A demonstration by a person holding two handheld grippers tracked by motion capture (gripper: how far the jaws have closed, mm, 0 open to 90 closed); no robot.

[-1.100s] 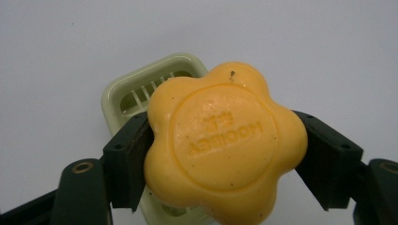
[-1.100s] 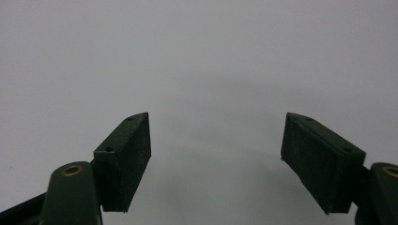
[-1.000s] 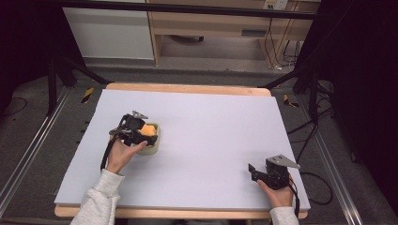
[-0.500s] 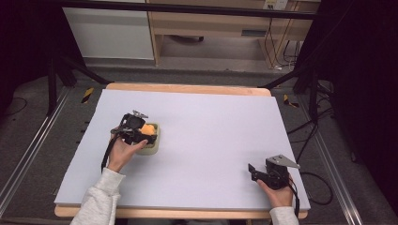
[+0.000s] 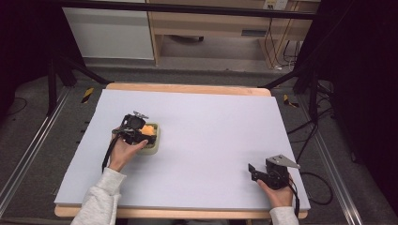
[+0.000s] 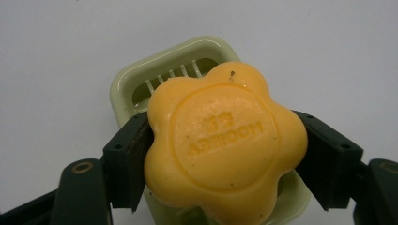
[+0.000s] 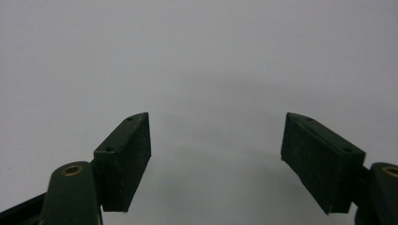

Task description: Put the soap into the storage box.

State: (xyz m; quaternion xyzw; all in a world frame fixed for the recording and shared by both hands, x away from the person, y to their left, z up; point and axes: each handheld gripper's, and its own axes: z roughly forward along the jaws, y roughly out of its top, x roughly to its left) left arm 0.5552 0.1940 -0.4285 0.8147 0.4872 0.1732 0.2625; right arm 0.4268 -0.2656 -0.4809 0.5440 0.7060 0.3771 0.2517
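Observation:
An orange flower-shaped soap (image 6: 225,143) with raised lettering sits between the jaws of my left gripper (image 6: 220,154), which is shut on it. Right under the soap lies a pale green soap dish (image 6: 141,84) with a slotted bottom. From above, the soap (image 5: 148,130) and the dish (image 5: 153,144) are at the table's left middle, with my left gripper (image 5: 141,131) over them. My right gripper (image 5: 252,171) rests near the front right corner of the table, open, with nothing between its jaws (image 7: 216,159).
The table top is a white board (image 5: 211,131) on a wooden frame. Dark stand legs and cables run along the floor on both sides. A wooden shelf unit stands behind the table.

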